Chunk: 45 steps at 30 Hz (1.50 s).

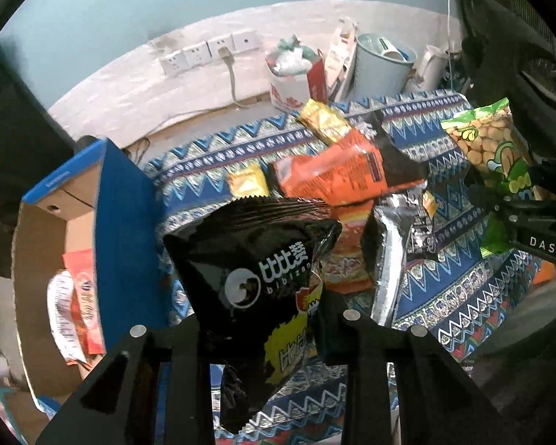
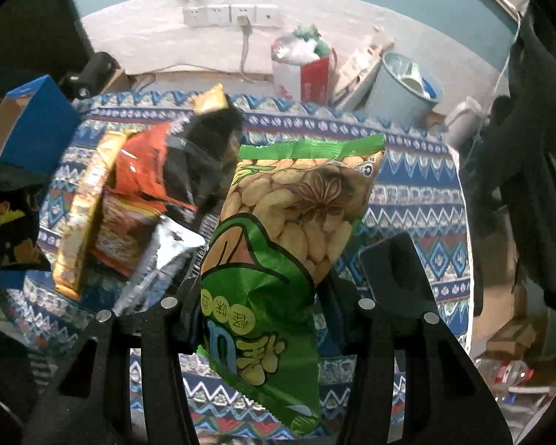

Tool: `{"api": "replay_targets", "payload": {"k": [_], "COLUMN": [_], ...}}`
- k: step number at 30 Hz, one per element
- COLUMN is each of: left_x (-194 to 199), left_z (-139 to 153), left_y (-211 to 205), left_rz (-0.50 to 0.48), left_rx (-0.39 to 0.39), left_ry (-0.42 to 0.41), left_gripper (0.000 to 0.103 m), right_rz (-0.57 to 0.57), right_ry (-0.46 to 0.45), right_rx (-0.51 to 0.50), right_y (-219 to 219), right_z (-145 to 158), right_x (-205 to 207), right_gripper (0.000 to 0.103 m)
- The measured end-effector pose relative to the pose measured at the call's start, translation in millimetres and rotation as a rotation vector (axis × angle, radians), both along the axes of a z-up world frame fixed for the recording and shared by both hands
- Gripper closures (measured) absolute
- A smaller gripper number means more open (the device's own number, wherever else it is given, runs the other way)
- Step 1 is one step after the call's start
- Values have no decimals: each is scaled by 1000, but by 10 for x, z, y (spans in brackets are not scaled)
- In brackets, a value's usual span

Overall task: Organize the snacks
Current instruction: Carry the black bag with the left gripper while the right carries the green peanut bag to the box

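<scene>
My left gripper [image 1: 263, 333] has its jaws clamped on a black bag [image 1: 255, 282], held up off the table [image 1: 444, 296] just right of the blue box [image 1: 126, 222], which stands open with a red pack [image 1: 87, 296] inside. My right gripper [image 2: 267, 307] has its jaws clamped on a green bag [image 2: 278, 230], lifted above the table right of the snack pile. That pile, an orange bag [image 1: 333, 174], a yellow pack [image 1: 324, 120] and a silver bag [image 1: 389, 259], lies on the patterned cloth between the box and the green bag.
</scene>
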<state>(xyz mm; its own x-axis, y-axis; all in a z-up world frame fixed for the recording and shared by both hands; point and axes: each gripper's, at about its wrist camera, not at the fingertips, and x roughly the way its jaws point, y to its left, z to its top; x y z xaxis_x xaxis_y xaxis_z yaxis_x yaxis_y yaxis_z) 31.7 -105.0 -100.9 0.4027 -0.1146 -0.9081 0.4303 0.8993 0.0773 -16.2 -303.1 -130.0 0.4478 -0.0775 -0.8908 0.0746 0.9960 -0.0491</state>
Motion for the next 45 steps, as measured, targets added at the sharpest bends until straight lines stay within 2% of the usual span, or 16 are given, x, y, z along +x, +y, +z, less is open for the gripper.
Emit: {"api": "replay_targets", "payload": {"k": [7,22,36,45], "left_x": [49,104,185,190], "left_z": [150,388,339,207], "left_y": [210,773,1426,1866], "left_rz": [36,119,231,312], "left_rx": [-21,-40,-68,-63], "left_ry": [-27,-102,-92,-74], "left_gripper": [73,73,73,73], "right_rz": [64,192,309,365], "right_ry": [-59,-114,-119,-113], "right_rx": [3,9,25,45], "right_y": [226,847,1546,1952], "right_z": [196,476,568,573], "right_x": [71,315,585,743], "right_gripper": [53,53,53,53]}}
